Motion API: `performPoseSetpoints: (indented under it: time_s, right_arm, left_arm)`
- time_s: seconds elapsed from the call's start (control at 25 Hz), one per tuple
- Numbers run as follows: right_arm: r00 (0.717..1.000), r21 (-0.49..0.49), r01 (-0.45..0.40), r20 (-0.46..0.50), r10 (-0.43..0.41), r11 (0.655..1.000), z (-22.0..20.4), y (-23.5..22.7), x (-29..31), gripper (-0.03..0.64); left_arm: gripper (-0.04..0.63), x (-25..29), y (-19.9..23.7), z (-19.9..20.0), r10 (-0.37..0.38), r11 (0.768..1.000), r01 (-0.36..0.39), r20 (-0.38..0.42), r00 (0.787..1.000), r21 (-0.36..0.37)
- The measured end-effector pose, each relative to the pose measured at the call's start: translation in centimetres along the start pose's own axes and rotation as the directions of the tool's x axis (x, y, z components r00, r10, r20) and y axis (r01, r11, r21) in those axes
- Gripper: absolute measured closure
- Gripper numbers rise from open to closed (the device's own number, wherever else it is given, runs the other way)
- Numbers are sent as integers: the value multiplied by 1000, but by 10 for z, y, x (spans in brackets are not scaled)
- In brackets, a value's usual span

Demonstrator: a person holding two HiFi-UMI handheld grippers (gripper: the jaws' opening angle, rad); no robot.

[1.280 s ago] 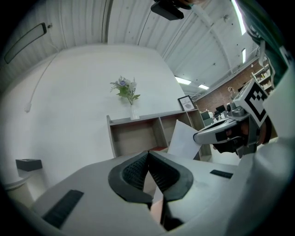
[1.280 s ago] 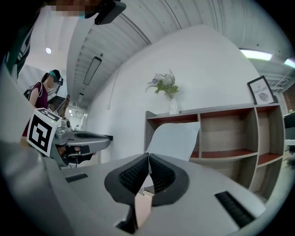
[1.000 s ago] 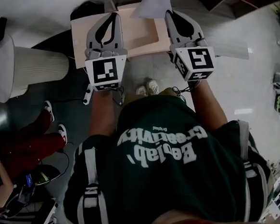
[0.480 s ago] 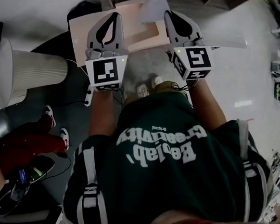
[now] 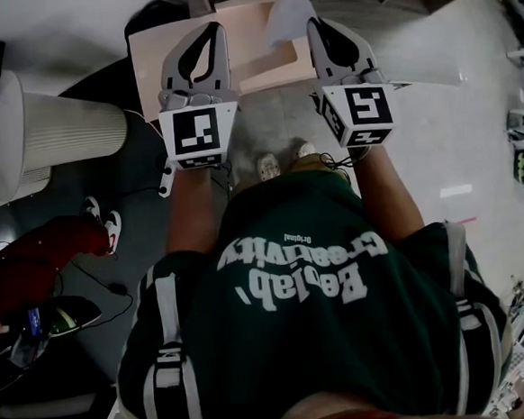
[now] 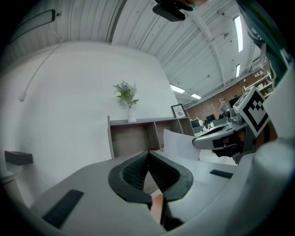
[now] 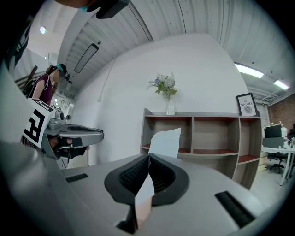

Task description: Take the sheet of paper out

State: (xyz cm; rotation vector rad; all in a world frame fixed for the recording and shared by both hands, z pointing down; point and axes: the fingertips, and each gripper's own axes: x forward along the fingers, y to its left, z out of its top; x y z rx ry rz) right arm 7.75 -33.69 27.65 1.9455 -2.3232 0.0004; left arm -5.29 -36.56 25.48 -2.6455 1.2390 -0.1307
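There are two hand-held grippers, one sheet of paper [image 7: 164, 142], one table [image 5: 155, 59], and one shelf unit [image 7: 207, 133] that carries one vase of flowers [image 7: 168, 94] and one framed picture [image 7: 246, 104]. The left hand-held gripper [image 6: 148, 153] hangs over the table with its jaws pressed together at the tips. Beside it, the right hand-held gripper [image 7: 148, 156] is clamped on the lower part of the sheet. The sheet stands upright out of those jaws, edge-on between the pads, with its long axis running up and its free top rising above the tips in front of the shelf unit.
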Motion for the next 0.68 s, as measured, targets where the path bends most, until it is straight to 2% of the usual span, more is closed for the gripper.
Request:
performPoseSetpoints:
  time_s: [0.16,0.4,0.68]
  right_arm:
    - [1000,-7,0,0,0,1000,-5,2,5,583]
    - [1000,-5,-2,14,2,1000,5,-9,-4,583]
    - [1000,-1,-15,4,15,1000,-5,-16,6,583]
  left_arm:
    - [577,2,4,-7,3,1000,-3,1,1000,-5]
    - [577,4,-6,7,6,1000,-6,7,1000,7]
    - [577,18,-9,-5,7,1000,-7,-4,1000,-3]
